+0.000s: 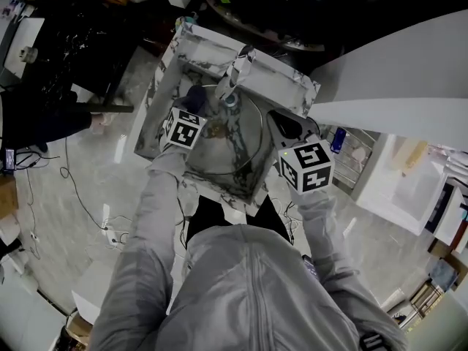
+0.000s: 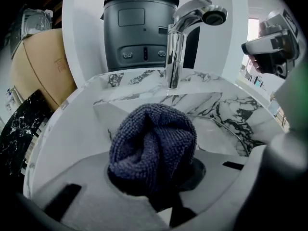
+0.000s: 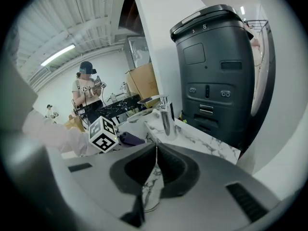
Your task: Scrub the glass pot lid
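The glass pot lid (image 1: pixel 245 148) stands tilted in the marble sink (image 1: pixel 289 85), its metal rim a wide arc. My right gripper (image 1: pixel 282 127) is shut on the lid's right edge; in the right gripper view the lid (image 3: pixel 152 189) shows edge-on as a thin pane between the closed jaws (image 3: pixel 155 160). My left gripper (image 1: pixel 195 103) is shut on a bunched dark blue cloth (image 1: pixel 193 96) at the lid's upper left. In the left gripper view the cloth (image 2: pixel 153 146) fills the jaws (image 2: pixel 154 174), and the lid's rim (image 2: pixel 225 127) curves behind it on the right.
A chrome faucet (image 1: pixel 238 75) (image 2: pixel 177 42) (image 3: pixel 165 114) rises at the sink's back edge. Behind it stands a dark grey bin (image 2: pixel 139 28) (image 3: pixel 216 66). A cardboard box (image 2: pixel 41 71) sits to the left. A person (image 3: pixel 86 93) stands far off.
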Demonstrator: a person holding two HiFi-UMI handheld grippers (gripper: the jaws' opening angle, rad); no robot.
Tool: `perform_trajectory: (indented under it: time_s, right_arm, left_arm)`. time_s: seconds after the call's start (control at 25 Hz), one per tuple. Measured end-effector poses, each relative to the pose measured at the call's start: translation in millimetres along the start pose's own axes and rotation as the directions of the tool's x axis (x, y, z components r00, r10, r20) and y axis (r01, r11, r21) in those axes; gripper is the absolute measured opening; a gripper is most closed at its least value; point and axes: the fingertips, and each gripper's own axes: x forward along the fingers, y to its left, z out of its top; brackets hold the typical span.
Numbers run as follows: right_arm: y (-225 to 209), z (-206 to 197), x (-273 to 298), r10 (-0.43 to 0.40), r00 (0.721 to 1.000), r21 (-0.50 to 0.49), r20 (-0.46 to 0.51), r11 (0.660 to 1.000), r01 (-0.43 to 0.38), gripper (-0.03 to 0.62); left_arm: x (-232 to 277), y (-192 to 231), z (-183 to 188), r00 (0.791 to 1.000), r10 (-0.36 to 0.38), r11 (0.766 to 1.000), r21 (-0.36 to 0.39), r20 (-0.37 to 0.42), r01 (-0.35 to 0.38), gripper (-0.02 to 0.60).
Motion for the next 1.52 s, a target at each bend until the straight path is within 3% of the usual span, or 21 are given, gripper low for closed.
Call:
perform_trajectory:
  time_s: [0.56, 0.76, 0.92, 1.52]
  right_arm:
    - [-10.3, -13.1, -17.8, -0.054, 0.998, 0.01, -0.018, 0.998, 0.054, 0.031]
    - [-18.5, -24.1, -25.6, -0.08, 0.996, 0.035, -0.03, 0.996, 0.081, 0.031]
    - [-22.7, -28.5, -29.6, -0.096, 0.995, 0.048, -0.037, 0.994, 0.098, 0.031]
    - [-24.2, -41.5, -58.1, -0.156, 0.987, 0.085, -0.034, 0.984, 0.158, 0.031]
  left_arm:
    - [40.9, -18.4, 2.0, 1.0, -0.005, 0.992, -0.125, -0.022, 0.003, 0.083]
    - [45.9, -24.5, 6.5, 1.0, 0.0, 0.993, -0.119, -0.027, -0.003, 0.083]
    - [53.1, -47.8, 13.7, 0.998, -0.057, 0.996, -0.066, -0.03, 0.055, 0.083]
    - [67.0, -101.5, 33.5, 0.988, -0.151, 0.988, -0.021, -0.014, 0.15, 0.083]
